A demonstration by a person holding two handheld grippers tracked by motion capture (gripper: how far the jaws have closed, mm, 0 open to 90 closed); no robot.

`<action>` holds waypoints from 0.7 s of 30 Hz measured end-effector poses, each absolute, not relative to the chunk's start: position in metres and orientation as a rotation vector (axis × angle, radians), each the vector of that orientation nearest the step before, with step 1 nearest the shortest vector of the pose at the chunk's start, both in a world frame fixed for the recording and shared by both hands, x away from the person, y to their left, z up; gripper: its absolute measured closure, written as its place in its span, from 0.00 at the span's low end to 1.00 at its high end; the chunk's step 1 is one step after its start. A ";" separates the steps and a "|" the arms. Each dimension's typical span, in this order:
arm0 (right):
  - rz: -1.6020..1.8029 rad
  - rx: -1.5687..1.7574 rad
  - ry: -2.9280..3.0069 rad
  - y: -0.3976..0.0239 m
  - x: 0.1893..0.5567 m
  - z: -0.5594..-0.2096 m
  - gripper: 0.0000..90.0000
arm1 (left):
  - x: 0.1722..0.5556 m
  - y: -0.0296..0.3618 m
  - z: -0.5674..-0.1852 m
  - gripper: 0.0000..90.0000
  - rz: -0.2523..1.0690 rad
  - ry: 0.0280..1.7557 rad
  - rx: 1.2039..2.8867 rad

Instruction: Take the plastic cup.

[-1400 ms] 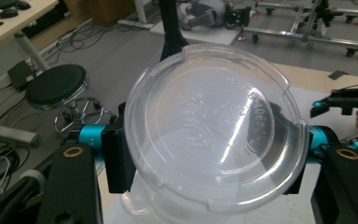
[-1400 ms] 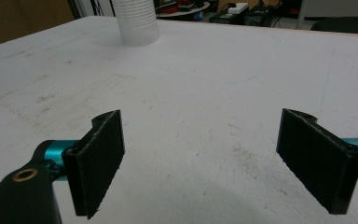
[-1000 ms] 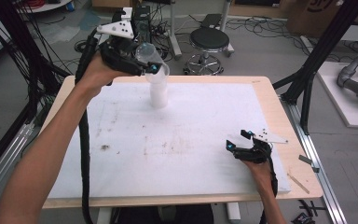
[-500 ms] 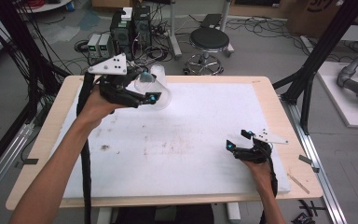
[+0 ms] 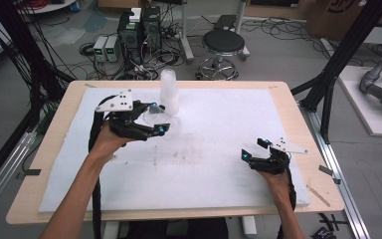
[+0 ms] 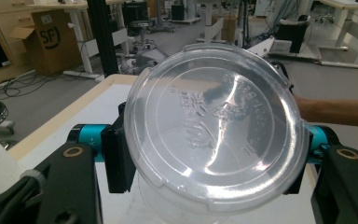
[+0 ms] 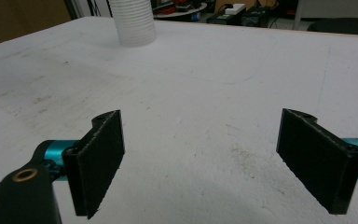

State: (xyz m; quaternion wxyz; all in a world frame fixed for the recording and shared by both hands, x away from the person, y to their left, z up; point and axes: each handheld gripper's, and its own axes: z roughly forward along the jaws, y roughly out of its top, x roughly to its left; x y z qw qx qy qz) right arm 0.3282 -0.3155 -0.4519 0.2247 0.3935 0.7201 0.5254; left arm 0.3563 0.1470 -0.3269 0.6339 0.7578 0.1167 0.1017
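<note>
Right, the clear cup (image 5: 157,118) sits between the jaws of the left gripper (image 5: 155,119), gripped at both sides, lifted off the white mat (image 5: 219,174) and tipped so its base faces the left gripper view. There the round base (image 6: 214,128) is see-through, with embossed marks and lettering moulded into it, too faint to read. Just beyond the cup, at the mat's far edge, the stack of white cups (image 5: 169,92) stands upright; the right gripper view catches its ribbed foot (image 7: 131,23). The left hand (image 5: 108,139) holds its gripper over the mat's left half.

Over on the right, the right gripper (image 5: 251,150) rests low near the front right of the mat, well apart from the cup, jaws spread wide with only stained mat between them. The mat covers a wooden table (image 5: 298,114). Behind it a black stool (image 5: 223,44) and computer boxes (image 5: 139,30) stand on the floor. In the left gripper view a cardboard box (image 6: 51,42) reads "SF".
</note>
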 end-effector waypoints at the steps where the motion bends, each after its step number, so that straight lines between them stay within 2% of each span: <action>1: 1.449 1.084 1.988 -0.315 0.328 -0.452 0.16 | 0.356 0.147 -0.329 0.41 0.234 0.270 1.735; 21: 1.447 1.077 1.979 -0.315 0.328 -0.452 0.16 | 0.354 0.150 -0.364 0.41 0.189 0.276 1.713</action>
